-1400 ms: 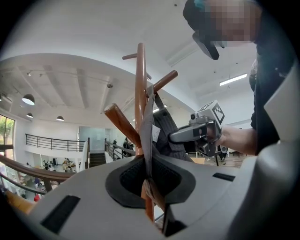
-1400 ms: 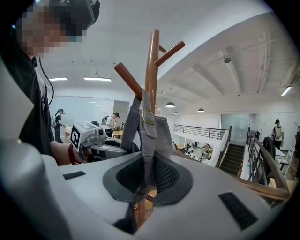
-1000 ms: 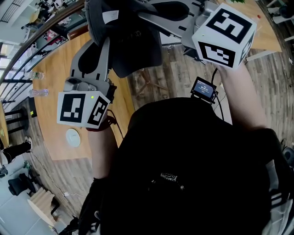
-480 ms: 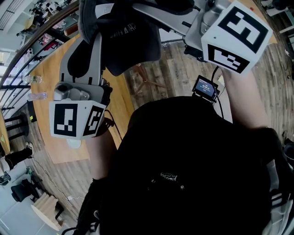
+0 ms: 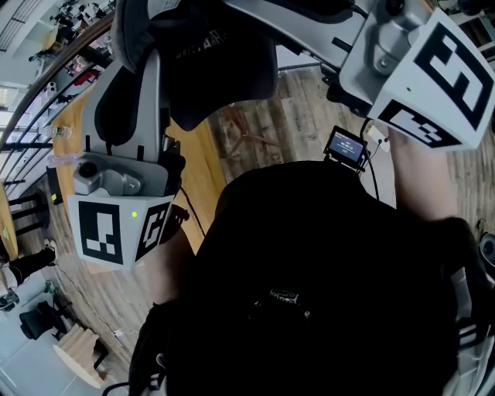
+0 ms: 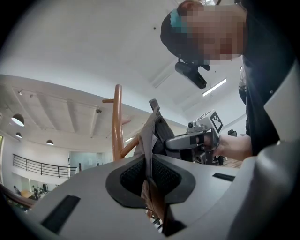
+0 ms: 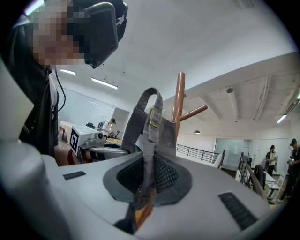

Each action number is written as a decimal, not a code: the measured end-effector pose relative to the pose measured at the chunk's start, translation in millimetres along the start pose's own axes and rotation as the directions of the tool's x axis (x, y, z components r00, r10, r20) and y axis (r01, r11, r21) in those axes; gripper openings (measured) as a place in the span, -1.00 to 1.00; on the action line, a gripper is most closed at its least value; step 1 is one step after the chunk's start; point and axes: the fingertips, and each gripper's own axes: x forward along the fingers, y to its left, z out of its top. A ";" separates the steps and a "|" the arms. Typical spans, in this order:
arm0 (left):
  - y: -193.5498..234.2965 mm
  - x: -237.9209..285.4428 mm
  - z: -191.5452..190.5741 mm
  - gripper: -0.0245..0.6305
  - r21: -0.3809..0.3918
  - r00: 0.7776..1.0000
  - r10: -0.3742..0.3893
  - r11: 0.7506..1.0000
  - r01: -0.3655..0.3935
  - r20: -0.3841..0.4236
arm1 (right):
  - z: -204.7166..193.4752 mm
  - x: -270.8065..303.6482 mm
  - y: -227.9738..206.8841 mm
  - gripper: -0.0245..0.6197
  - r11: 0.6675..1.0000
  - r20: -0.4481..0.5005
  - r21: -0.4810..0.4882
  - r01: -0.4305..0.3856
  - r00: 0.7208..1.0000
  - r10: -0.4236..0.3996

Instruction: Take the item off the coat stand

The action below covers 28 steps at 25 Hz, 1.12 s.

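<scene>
A dark grey cap (image 5: pixel 220 66) hangs between both grippers at the top of the head view. My left gripper (image 5: pixel 145 42) is shut on one edge of the cap (image 6: pixel 149 136), whose fabric is pinched between the jaws (image 6: pixel 150 176). My right gripper (image 5: pixel 267 11) is shut on the other side, where a strap and grey cloth (image 7: pixel 150 122) rise from its jaws (image 7: pixel 145 178). The brown wooden coat stand (image 6: pixel 117 124) rises just behind the cap, its pole and pegs (image 7: pixel 179 101) showing past the cloth. Whether the cap still touches a peg is hidden.
Below lies a round wooden table (image 5: pixel 93 116) with two plastic bottles (image 5: pixel 56 131) on it. A small screen (image 5: pixel 346 147) hangs at the person's chest. A curved railing (image 5: pixel 46 77) runs at the left. Other people stand far off at the right (image 7: pixel 272 157).
Both grippers have come up closer to the head camera with the cap between them. The left cube has dropped lower left in the picture, and the right cube has shifted right.
</scene>
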 end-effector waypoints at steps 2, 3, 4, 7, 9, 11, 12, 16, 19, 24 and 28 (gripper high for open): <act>-4.4 -3.7 6.3 -0.83 0.002 1.000 -0.014 1.000 0.014 0.012 | 6.4 -5.8 5.2 -0.80 1.000 0.007 -0.003 0.004 1.000 -0.004; -7.5 -4.5 10.6 -0.83 0.002 1.000 -0.024 1.000 0.024 0.019 | 9.7 -10.0 7.6 -0.80 1.000 0.009 -0.003 0.008 1.000 -0.008; -10.7 -4.1 15.3 -0.83 0.002 0.999 -0.036 0.999 0.036 0.025 | 12.8 -14.8 9.0 -0.80 1.000 0.009 -0.003 0.014 1.000 -0.014; -20.1 3.7 23.7 -0.83 0.000 0.996 -0.081 0.997 0.081 0.038 | 15.9 -29.3 8.9 -0.80 0.999 -0.007 -0.002 0.041 0.999 -0.041; -28.8 12.1 22.4 -0.83 -0.007 0.993 -0.115 0.993 0.116 0.038 | 13.6 -38.4 6.4 -0.80 0.998 -0.025 0.002 0.062 0.998 -0.062; -36.1 21.2 18.4 -0.83 -0.012 0.988 -0.152 0.988 0.152 0.035 | 9.8 -47.5 3.1 -0.80 0.996 -0.045 0.010 0.084 0.995 -0.084; -36.1 25.7 15.6 -0.83 -0.016 0.985 -0.170 0.985 0.170 0.035 | 7.5 -52.1 1.3 -0.80 0.995 -0.055 0.016 0.096 0.994 -0.095; -39.1 42.7 6.5 -0.83 -0.057 0.972 -0.234 0.970 0.235 0.021 | -5.5 -71.6 -6.1 -0.80 0.989 -0.095 0.042 0.142 0.986 -0.138; -74.8 58.2 -8.9 -0.84 -0.078 0.959 -0.283 0.956 0.282 -0.001 | -25.1 -88.6 -10.5 -0.80 0.982 -0.122 0.064 0.177 0.978 -0.169; -92.6 74.4 -41.1 -0.84 -0.125 0.943 -0.330 0.938 0.323 -0.037 | -63.8 -103.5 -14.5 -0.82 0.969 -0.172 0.100 0.228 0.963 -0.209; -133.5 90.1 -77.3 -0.85 -0.164 0.934 -0.347 0.930 0.330 -0.089 | -107.9 -141.2 -17.8 -0.82 0.955 -0.204 0.142 0.260 0.952 -0.229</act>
